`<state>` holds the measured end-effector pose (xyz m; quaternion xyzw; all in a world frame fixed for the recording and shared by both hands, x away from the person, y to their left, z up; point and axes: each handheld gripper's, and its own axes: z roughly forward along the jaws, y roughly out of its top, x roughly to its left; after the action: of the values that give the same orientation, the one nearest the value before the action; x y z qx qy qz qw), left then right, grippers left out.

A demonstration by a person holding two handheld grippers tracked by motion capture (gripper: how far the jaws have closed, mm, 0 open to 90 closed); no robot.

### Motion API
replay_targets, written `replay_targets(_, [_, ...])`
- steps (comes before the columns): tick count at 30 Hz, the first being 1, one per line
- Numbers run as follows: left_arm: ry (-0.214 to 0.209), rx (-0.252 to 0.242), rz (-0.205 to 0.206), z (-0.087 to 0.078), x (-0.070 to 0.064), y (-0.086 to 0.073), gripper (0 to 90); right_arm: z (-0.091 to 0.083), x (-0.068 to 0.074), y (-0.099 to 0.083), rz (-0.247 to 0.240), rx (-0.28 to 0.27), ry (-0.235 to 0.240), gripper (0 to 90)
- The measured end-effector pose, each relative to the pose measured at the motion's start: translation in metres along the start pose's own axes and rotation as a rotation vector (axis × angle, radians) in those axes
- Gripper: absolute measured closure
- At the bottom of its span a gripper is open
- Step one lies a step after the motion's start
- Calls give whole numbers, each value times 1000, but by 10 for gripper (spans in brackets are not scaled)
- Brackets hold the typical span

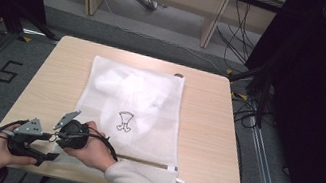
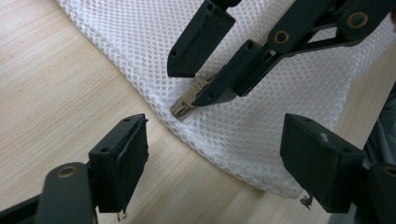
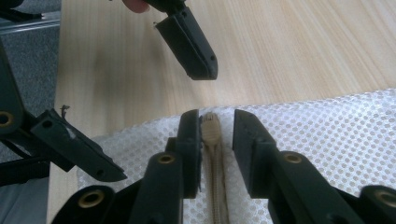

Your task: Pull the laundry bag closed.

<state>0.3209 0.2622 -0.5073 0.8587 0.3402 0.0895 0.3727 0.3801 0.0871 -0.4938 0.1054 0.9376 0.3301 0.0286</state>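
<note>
So the right gripper (image 3: 211, 135) has its jaws narrowly straddling the zipper pull (image 3: 210, 127) on the mesh bag (image 3: 327, 126), not clamped yet; left gripper (image 2: 212, 158) gapes wide just beside the bag's corner; I'd pinch that corner first, then squeeze the pull squarely.

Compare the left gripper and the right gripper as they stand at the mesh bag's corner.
The left gripper is open wide, its fingers spread over the table edge and the mesh laundry bag; the right gripper is nearly closed, its fingers flanking the zipper pull. The left holds nothing; the right is lined up on the zipper. Both hover at the bag's near corner.
</note>
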Motion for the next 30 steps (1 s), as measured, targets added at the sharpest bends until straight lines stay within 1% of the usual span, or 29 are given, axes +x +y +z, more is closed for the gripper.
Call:
replay_targets(1, [0,0,0,0,0,0,229,0,0,0,0,0,0,734])
replay_targets(2, [-1,0,-1,0,0,0,229,1,0,0,-4,11,-7,763])
replay_targets(4, [-3,0,-4,0,0,0,230,2,1,0,17,17,-1,785])
replay_targets(5, [-1,0,-2,0,0,0,230,3,0,0,-1,18,-12,796])
replay_targets(6, [-1,0,-2,0,0,0,231,3,0,1,-3,22,-11,807])
replay_targets(8, [-1,0,-2,0,0,0,231,2,0,1,0,25,-6,808])
replay_targets(9, [-2,0,-1,0,0,0,232,2,0,1,-5,30,-6,811])
replay_targets(12, [-3,1,-1,0,0,0,234,1,0,1,4,27,-4,813])
replay_targets(13, [-3,1,-3,0,0,0,239,0,-1,2,-12,27,-6,814])
replay_targets(14, [-3,0,-6,0,0,0,243,-1,-1,2,-7,26,-2,814])
replay_targets(15, [-3,-1,-5,0,0,0,246,-1,1,2,10,24,2,814])
replay_targets(16, [-4,-2,-5,0,0,0,246,-1,1,2,10,24,2,814])
replay_targets(17, [1,-3,-24,1,0,0,249,-3,1,2,9,24,1,814])
replay_targets(18, [-14,-29,-59,2,-3,0,258,-7,0,3,6,22,5,814])
replay_targets(19, [-15,-14,-39,1,-1,0,263,-8,0,3,12,18,1,814])
replay_targets(20, [-15,-14,-39,1,-1,0,270,-8,0,3,12,18,1,814])
replay_targets(21, [-22,-22,-41,1,0,1,270,-12,-1,5,-2,19,0,815])
replay_targets(22, [-23,-38,-61,1,-2,2,290,-16,-1,5,5,15,4,815])
replay_targets(23, [-26,-38,-62,1,-1,2,290,-16,-1,5,5,15,4,815])
replay_targets(24, [-33,-48,-78,2,-2,3,314,-21,-2,6,5,12,4,815])
replay_targets(25, [-39,-59,-92,3,-2,4,314,-21,-2,6,5,12,4,815])
replay_targets(26, [-43,-54,-83,2,-2,5,326,-24,-2,7,6,6,4,815])
replay_targets(27, [-64,-67,-101,4,-3,7,356,-28,-2,7,7,0,5,815])
replay_targets(28, [-64,-67,-101,4,-3,7,372,-30,-3,7,6,-12,7,815])
replay_targets(29, [-73,-68,-112,5,-4,8,372,-30,-3,7,6,-12,7,815])
replay_targets(30, [-71,-71,-115,5,-5,9,386,-33,-3,7,0,-10,6,815])
